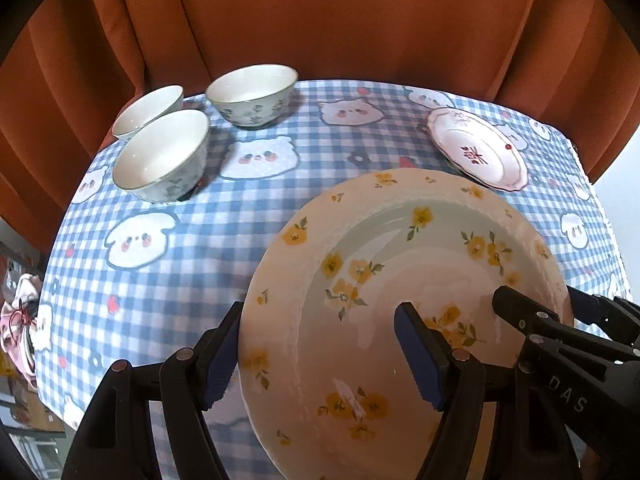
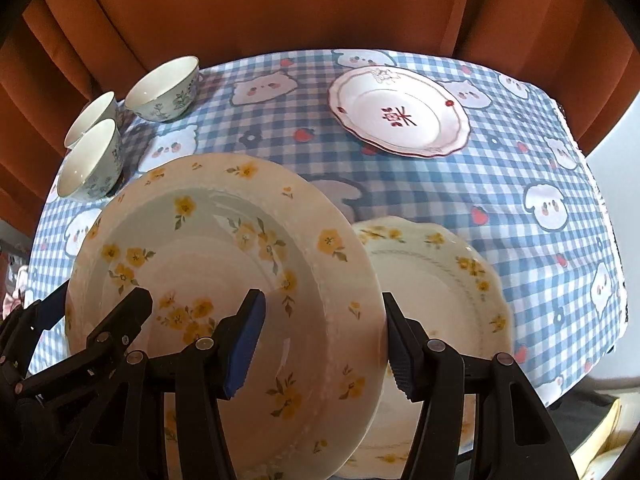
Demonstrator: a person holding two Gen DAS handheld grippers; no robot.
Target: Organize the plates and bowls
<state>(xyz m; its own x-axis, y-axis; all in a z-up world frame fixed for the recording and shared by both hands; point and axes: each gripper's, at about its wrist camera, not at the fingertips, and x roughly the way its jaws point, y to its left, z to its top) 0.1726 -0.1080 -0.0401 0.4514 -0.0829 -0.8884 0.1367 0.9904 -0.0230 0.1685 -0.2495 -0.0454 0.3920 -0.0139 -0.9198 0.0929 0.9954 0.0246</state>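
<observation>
Nearest the cameras, a large cream plate with yellow flowers is held up off the surface, tilted, by both grippers at once. In the left wrist view, the left gripper clamps the plate's left rim, one blue-padded finger outside the edge and the other over the plate's well. In the right wrist view, the right gripper clamps the opposite rim the same way. Both point steeply downward.

Counted across the views: three small white bowls with blue-green floral outsides stand upright, clustered at the far left of the surface: a front bowl, a back-left bowl and a back-right bowl. Three plates appear: the held one, a white plate with red flowers lying flat at the far right, and a scalloped plate with yellow flowers.

Only the right wrist view shows the scalloped plate, just beside and below the held plate; it seems to rest on the surface, though its near edge is hidden. Only the left wrist view shows pink fabric beyond the left edge. A blue checked tablecloth with cartoon animals covers the surface, with an orange curtain behind.
</observation>
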